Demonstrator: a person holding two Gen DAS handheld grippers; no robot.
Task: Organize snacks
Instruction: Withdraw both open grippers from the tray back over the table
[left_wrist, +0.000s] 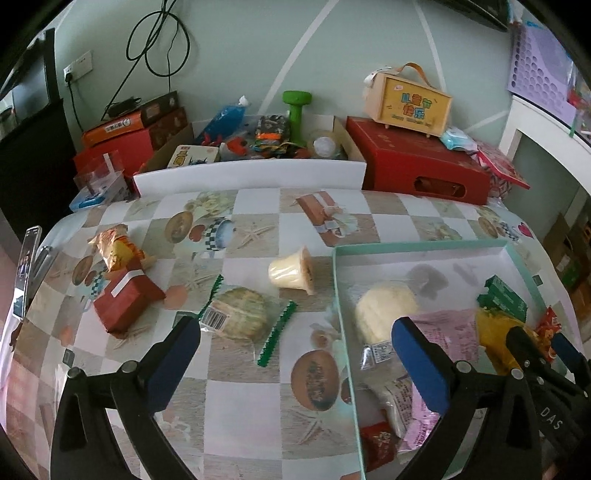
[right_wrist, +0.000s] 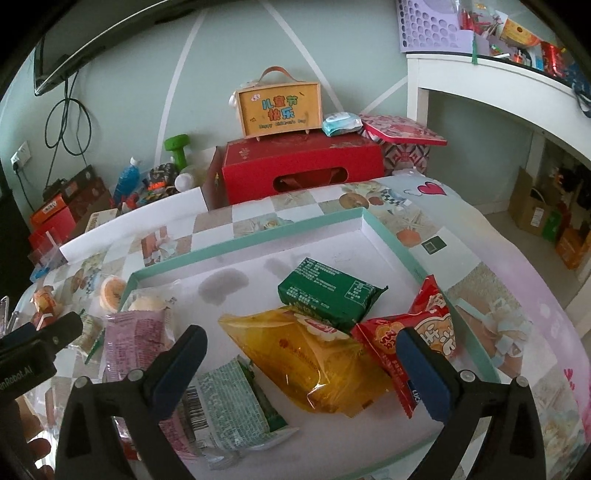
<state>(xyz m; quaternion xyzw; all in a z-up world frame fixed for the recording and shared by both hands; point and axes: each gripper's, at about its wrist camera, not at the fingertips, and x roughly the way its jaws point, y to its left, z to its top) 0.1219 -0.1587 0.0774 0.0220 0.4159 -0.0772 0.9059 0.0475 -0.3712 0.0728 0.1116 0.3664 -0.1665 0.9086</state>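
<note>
Hovering wide and empty: left claw (left_wrist: 295, 343) above clear-wrapped round cake (left_wrist: 240, 314) on table (left_wrist: 236, 406); right claw (right_wrist: 301, 354) above yellow plastic snack bag (right_wrist: 314, 362) inside shallow mint-rimmed cardboard tray (right_wrist: 251, 240).

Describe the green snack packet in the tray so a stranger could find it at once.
Start at the shallow white tray with the mint-green rim on the checked tablecloth. Toward its far right side lies the dark green rectangular foil packet, flat, its near end resting on the translucent yellow bag. It is the only dark green block-shaped pack there; the red crinkled bag beside it is bright red.
</note>
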